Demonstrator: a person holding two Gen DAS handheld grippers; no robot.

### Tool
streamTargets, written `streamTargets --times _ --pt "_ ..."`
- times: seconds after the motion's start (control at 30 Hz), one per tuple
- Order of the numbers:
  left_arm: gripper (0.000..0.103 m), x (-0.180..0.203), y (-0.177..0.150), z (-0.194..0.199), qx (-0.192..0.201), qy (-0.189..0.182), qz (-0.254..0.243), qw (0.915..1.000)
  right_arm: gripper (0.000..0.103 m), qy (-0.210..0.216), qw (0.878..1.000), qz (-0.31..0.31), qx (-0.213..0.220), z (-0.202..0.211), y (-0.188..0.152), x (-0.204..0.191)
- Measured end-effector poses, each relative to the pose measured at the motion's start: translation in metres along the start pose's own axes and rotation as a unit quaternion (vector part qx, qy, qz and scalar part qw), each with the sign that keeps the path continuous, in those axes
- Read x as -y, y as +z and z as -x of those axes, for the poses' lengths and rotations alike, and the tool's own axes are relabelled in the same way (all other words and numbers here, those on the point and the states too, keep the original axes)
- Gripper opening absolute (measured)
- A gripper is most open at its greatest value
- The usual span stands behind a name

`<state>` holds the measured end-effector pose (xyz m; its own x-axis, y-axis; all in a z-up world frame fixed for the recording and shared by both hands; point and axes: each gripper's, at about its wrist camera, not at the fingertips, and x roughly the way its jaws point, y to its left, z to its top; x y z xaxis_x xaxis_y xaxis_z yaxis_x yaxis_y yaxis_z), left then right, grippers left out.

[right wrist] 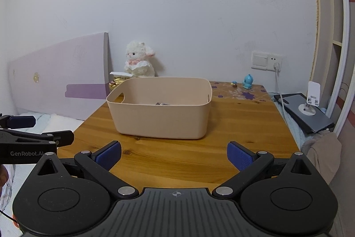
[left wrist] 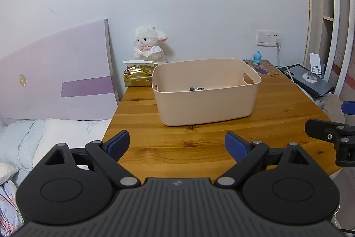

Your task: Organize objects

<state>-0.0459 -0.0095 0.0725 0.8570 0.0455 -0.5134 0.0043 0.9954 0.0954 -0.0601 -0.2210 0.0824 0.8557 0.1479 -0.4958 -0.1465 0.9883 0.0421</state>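
Observation:
A beige plastic bin (left wrist: pixel 206 101) (right wrist: pixel 159 119) stands in the middle of the wooden table (left wrist: pixel 199 143) (right wrist: pixel 239 126). A small dark packet (left wrist: pixel 196 88) lies on its floor; in the right wrist view only a sliver of its contents (right wrist: pixel 162 103) shows over the rim. My left gripper (left wrist: pixel 177 144) hovers open above the table's near edge, empty, its blue pads wide apart. Likewise my right gripper (right wrist: pixel 174 157) is open and empty, a short way in front of the bin. Each gripper shows at the edge of the other's view.
A white plush lamb (left wrist: pixel 149 44) (right wrist: pixel 138 59) and a gold tissue pack (left wrist: pixel 138 76) sit at the table's back left. A small blue figurine (left wrist: pixel 257 58) (right wrist: pixel 247 81) is at the back right. A bed with a headboard (left wrist: pixel 55 72) lies left; a dark tablet (left wrist: pixel 308 79) (right wrist: pixel 306 112) right.

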Motion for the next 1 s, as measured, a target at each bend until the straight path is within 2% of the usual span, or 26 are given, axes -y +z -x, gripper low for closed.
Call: streamTargets --times 0.6,1.0 --pt "0.093 0.012 -0.012 0.021 0.002 -0.011 -0.021 0.9997 0.103 -0.044 0.999 0.016 -0.004 0.029 -0.011 0.005" --pt "0.093 0.013 -0.015 0.020 -0.002 -0.014 -0.022 0.9997 0.103 -0.035 0.999 0.009 -0.008 0.027 -0.012 0.007"
